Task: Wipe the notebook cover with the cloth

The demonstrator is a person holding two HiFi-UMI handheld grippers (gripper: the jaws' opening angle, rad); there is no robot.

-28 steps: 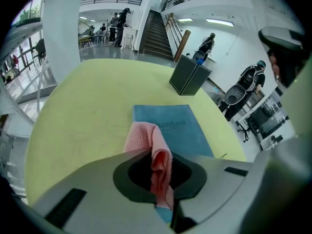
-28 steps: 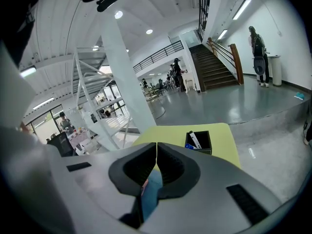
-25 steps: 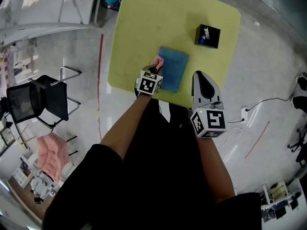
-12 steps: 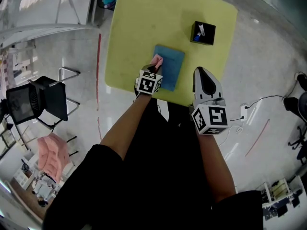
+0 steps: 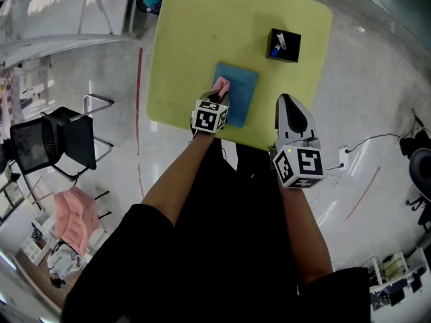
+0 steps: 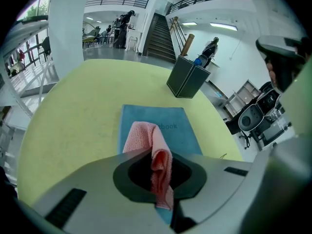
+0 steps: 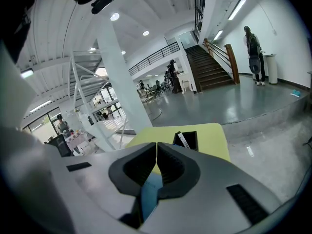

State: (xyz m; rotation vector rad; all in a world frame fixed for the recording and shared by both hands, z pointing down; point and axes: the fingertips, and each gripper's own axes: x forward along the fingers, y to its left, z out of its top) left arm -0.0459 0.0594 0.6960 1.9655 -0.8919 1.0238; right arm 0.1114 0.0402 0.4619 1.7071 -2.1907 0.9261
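Observation:
A blue notebook [image 5: 238,93] [image 6: 161,128] lies on the yellow-green table [image 5: 202,32] near its front edge. My left gripper [image 5: 217,101] [image 6: 161,179] is shut on a pink cloth [image 5: 221,86] [image 6: 153,152], whose free end drapes onto the notebook's near left part. My right gripper [image 5: 291,106] [image 7: 156,150] hovers at the table's front right edge, jaws shut with nothing between them. A sliver of the notebook [image 7: 148,191] shows below its jaws.
A black box [image 5: 283,46] [image 6: 187,79] [image 7: 186,139] holding pens stands on the table beyond the notebook. A black chair [image 5: 57,140] and a metal frame stand on the floor to the left. A cable [image 5: 367,143] runs over the floor at right.
The notebook and table have shifted slightly up and left in the head view. My left gripper still holds the cloth on the notebook; my right gripper has drifted a little to the right.

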